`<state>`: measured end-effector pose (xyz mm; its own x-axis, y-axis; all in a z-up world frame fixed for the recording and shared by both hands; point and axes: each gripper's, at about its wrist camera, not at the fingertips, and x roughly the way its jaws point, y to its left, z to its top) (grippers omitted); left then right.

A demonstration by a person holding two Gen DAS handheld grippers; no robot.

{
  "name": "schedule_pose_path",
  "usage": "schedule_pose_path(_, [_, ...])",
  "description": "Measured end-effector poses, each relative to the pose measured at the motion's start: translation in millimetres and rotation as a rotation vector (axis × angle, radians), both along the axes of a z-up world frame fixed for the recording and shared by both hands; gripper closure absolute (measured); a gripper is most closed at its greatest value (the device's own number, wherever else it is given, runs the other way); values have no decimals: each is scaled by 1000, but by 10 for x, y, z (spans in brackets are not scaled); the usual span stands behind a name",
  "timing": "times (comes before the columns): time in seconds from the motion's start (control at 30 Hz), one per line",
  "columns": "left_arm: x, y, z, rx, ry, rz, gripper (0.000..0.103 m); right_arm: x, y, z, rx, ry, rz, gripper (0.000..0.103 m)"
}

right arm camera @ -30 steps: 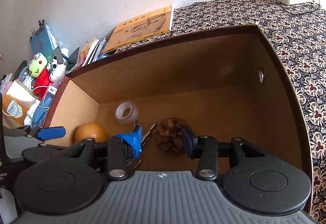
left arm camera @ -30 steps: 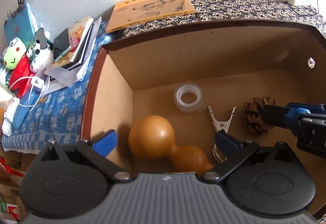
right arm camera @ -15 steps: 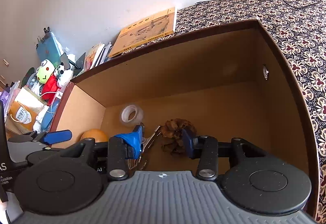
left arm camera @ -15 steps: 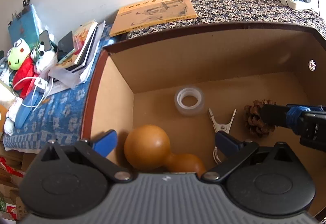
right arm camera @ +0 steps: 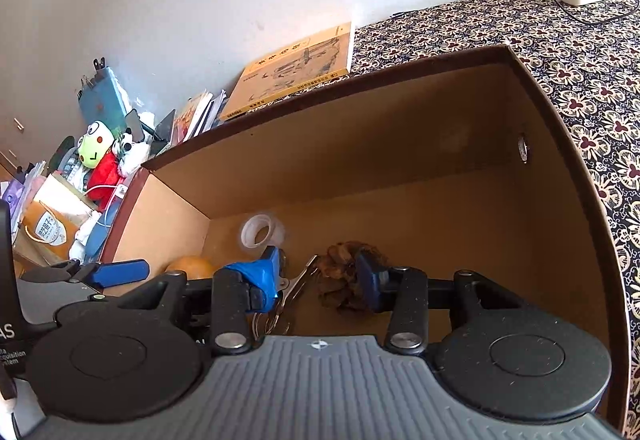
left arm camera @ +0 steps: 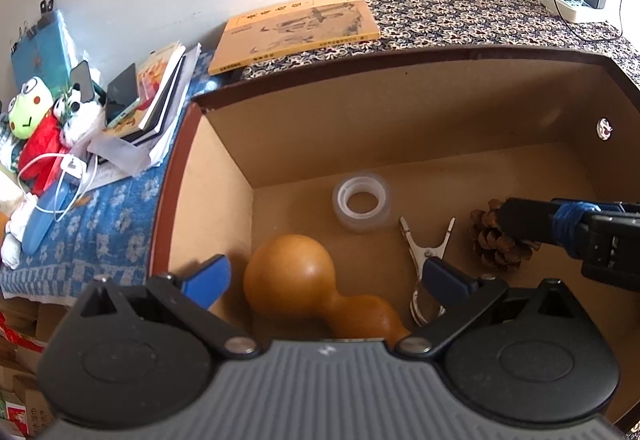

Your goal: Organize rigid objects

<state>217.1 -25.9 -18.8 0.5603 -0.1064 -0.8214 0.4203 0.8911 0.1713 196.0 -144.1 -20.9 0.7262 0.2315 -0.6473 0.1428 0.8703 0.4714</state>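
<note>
An open brown box (left arm camera: 400, 108) holds an orange gourd (left arm camera: 304, 280), a clear tape roll (left arm camera: 362, 202), a metal clip (left arm camera: 426, 252) and a pine cone (left arm camera: 496, 244). My left gripper (left arm camera: 326, 274) is open above the gourd, which lies between its fingers. My right gripper (right arm camera: 322, 272) is open inside the box (right arm camera: 400, 144), over the pine cone (right arm camera: 344, 276) and beside the clip (right arm camera: 296, 280). The tape roll (right arm camera: 260, 232) and gourd (right arm camera: 190, 266) lie to its left. The right gripper also shows in the left wrist view (left arm camera: 560, 228).
A yellow book (left arm camera: 296, 30) lies on the patterned cloth behind the box. A power strip (left arm camera: 568, 2) sits at the far right. Books, phones and plush toys (left arm camera: 36, 128) are piled on the blue cloth to the left.
Both grippers have risen and drawn back a little from the box floor. The objects inside the box have not moved.
</note>
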Motion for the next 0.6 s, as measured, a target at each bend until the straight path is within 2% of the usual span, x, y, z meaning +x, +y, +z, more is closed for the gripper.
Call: schedule_pose_path(0.6, [6, -36, -26, 25, 1, 0, 1, 39, 19, -17, -17, 28, -11, 76])
